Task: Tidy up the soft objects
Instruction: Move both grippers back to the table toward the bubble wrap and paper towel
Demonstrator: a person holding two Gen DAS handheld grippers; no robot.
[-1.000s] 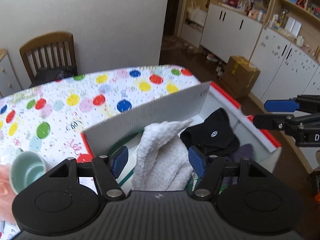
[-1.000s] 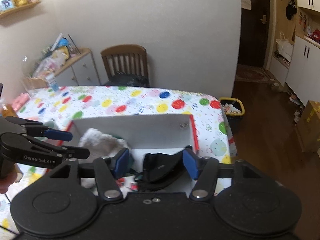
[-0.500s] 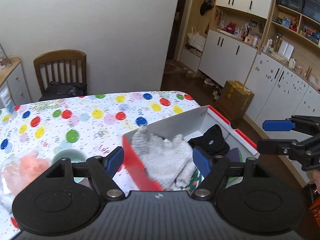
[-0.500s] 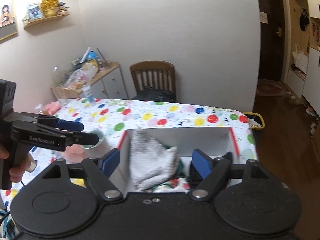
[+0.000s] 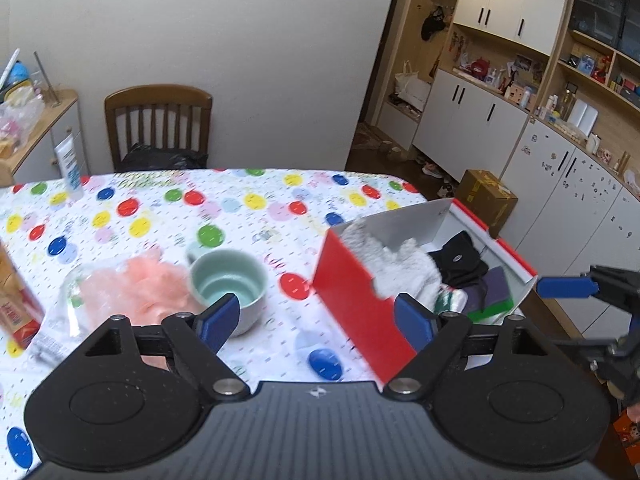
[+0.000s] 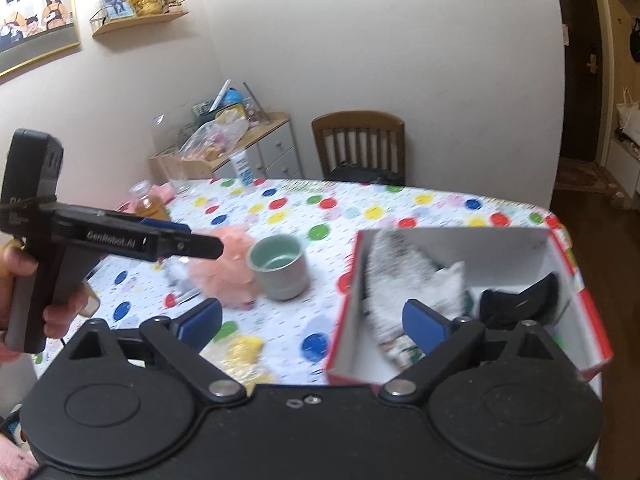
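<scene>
A red-and-white box (image 5: 352,312) (image 6: 348,340) stands at the table's right end. Inside lie a white fluffy towel (image 5: 404,268) (image 6: 400,272) and a black cloth (image 5: 460,258) (image 6: 516,304). Left of the box sit a pink bath pouf (image 5: 136,284) (image 6: 228,276) in clear wrap and a yellow soft item (image 6: 244,354). My left gripper (image 5: 316,322) (image 6: 192,236) hovers back from the box, jaws opening, nothing between them. My right gripper (image 6: 312,324) is also opening and empty; one blue fingertip (image 5: 564,287) shows at the right edge of the left wrist view.
A mint cup (image 5: 228,280) (image 6: 280,268) stands between pouf and box. An amber bottle (image 6: 148,204), a white tube (image 5: 70,168) and an orange carton (image 5: 16,304) occupy the left side. A wooden chair (image 5: 158,124) is behind the table, cabinets to the right.
Both grippers have drawn back from the box and swung left, jaws widening. The towel and black cloth that were between the fingers now lie in the box.
</scene>
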